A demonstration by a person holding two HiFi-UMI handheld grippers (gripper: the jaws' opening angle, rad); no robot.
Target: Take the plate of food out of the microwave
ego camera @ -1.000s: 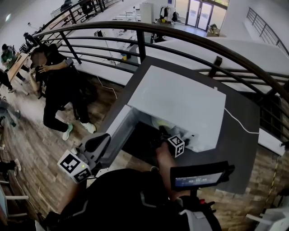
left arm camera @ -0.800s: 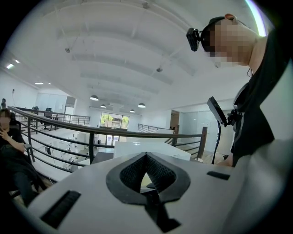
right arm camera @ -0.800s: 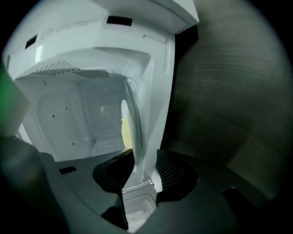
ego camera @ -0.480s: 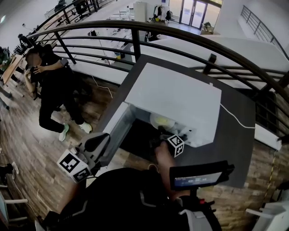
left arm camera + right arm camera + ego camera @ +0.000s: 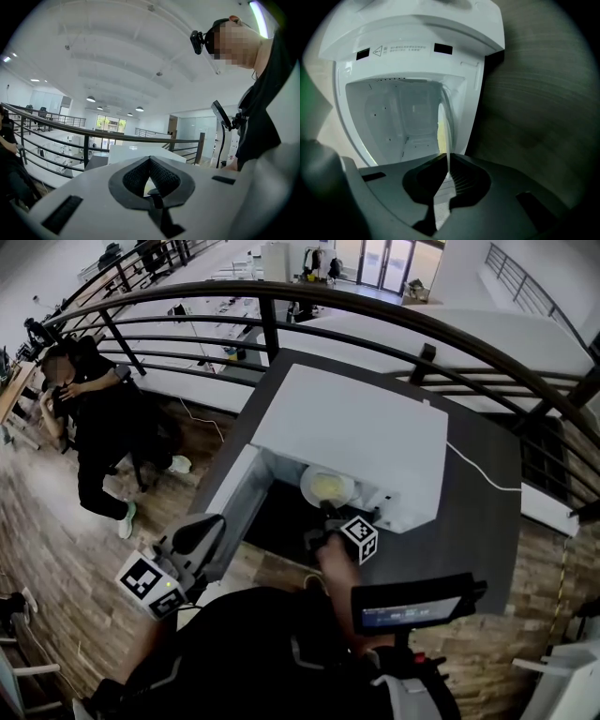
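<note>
Dark table [image 5: 478, 521] bears the microwave [image 5: 352, 432]; right gripper [image 5: 446, 168], 2 jaws just closing onto the plate [image 5: 326, 486] rim between them, should draw back level; left gripper [image 5: 150, 160] jaws together, empty.

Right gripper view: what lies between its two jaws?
The round white plate of yellow food; jaws of the right gripper have just been closing on its rim, shown in that view.

In the head view, the cavity of the white box-shaped microwave [image 5: 356, 442] is hidden under its own top, and the pale yellow food [image 5: 328, 486] on the round white plate [image 5: 307, 491] is too small to be identified. In the right gripper view, the plate is seen edge-on, so the food is largely concealed.
</note>
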